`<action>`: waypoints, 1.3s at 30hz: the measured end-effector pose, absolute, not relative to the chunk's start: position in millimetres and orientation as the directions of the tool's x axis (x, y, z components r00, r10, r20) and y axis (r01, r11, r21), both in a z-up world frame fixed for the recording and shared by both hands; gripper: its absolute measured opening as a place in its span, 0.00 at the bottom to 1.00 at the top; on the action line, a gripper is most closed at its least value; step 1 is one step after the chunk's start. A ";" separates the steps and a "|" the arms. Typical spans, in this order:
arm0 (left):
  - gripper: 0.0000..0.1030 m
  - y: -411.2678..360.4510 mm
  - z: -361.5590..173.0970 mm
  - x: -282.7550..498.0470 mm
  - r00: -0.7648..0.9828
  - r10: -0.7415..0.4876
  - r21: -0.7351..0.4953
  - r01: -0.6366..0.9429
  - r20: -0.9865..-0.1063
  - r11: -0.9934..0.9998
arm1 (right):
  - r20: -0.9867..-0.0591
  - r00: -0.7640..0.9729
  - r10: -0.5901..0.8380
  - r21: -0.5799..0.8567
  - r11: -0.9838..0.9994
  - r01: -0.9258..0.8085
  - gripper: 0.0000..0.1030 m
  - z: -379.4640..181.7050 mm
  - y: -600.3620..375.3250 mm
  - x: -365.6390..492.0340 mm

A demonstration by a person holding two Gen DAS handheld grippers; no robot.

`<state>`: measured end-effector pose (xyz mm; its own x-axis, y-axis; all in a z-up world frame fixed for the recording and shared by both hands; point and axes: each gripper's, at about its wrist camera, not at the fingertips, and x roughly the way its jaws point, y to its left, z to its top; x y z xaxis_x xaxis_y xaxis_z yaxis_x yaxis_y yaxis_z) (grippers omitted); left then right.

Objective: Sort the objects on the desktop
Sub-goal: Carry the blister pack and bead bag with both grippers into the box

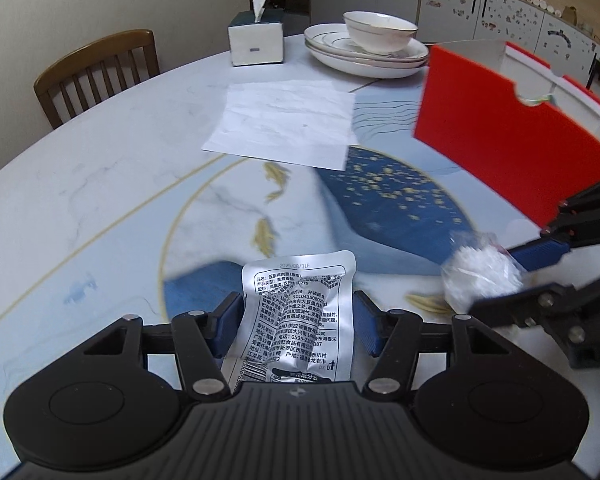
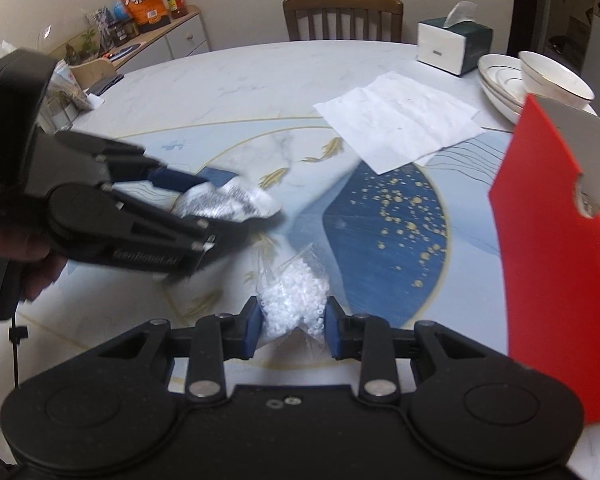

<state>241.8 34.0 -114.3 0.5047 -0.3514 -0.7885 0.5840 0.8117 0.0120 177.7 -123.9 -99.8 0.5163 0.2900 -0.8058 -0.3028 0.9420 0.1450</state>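
A silver foil snack packet [image 1: 300, 320] is held between the blue pads of the left claw [image 1: 300, 322], which is closed part-way onto the packet's sides; the foil is creased and bowed between the pads, so it is judged to be gripped rather than merely framed. A clear bag of small white beads [image 2: 294, 300] is pinched in the right claw [image 2: 293, 326], whose pads are drawn in as far as the bag allows. Both items appear raised just above the surface [image 1: 100, 168], though the gap cannot be told for certain through the blur.

The packet is judged light, thin and crinkly, with a slick skin; a hold across its middle, as now, is likely to be kept only while the pads press firmly, and a grip nearer a sealed edge would be stiffer. The bead bag is soft and shifting: its contents are expected to slump below the pinch, so it should be taken high, near the gathered plastic, and carried without jerks in case the film tears or slips.

An open red box [image 1: 516, 140] stands to the right of the surface, near both claws, and is taken to be the likely destination. A sheet of white paper [image 1: 288, 124], a tissue box [image 1: 256, 38] and stacked plates with a bowl [image 1: 372, 44] lie further back, well apart from the claws.
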 end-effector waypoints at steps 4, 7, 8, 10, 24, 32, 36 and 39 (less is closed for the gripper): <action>0.56 28.4 -107.1 222.9 0.505 -0.348 -0.001 0.566 -0.790 0.824 | -0.797 0.525 0.299 0.159 0.942 -0.295 0.30 -92.2 -136.4 168.2; 0.56 23.3 -99.0 210.8 0.503 -0.350 -0.018 0.551 -0.790 0.834 | -0.788 0.533 0.309 0.171 0.941 -0.294 0.30 -85.0 -146.1 160.7; 0.56 21.4 -95.8 206.9 0.504 -0.351 -0.022 0.548 -0.789 0.836 | -0.784 0.536 0.314 0.175 0.940 -0.295 0.30 -82.2 -149.5 157.9; 0.56 17.4 -89.8 199.7 0.504 -0.353 -0.031 0.540 -0.789 0.841 | -0.776 0.542 0.322 0.181 0.937 -0.298 0.30 -76.7 -156.2 153.3; 0.56 -21.9 -49.2 165.4 0.544 -0.371 -0.084 0.479 -0.753 0.874 | -0.711 0.600 0.366 0.213 0.926 -0.312 0.30 -31.7 -214.1 126.0; 0.56 -57.8 -27.8 151.5 0.560 -0.404 -0.100 0.494 -0.723 0.864 | -0.681 0.631 0.371 0.216 0.926 -0.311 0.30 -14.3 -252.2 116.3; 0.56 -80.2 -19.1 150.7 0.574 -0.416 -0.094 0.507 -0.705 0.857 | -0.670 0.653 0.354 0.211 0.934 -0.289 0.30 -9.4 -276.0 113.5; 0.56 -98.3 -11.9 151.3 0.585 -0.426 -0.086 0.518 -0.691 0.851 | -0.659 0.674 0.333 0.204 0.942 -0.266 0.30 -5.7 -296.7 112.3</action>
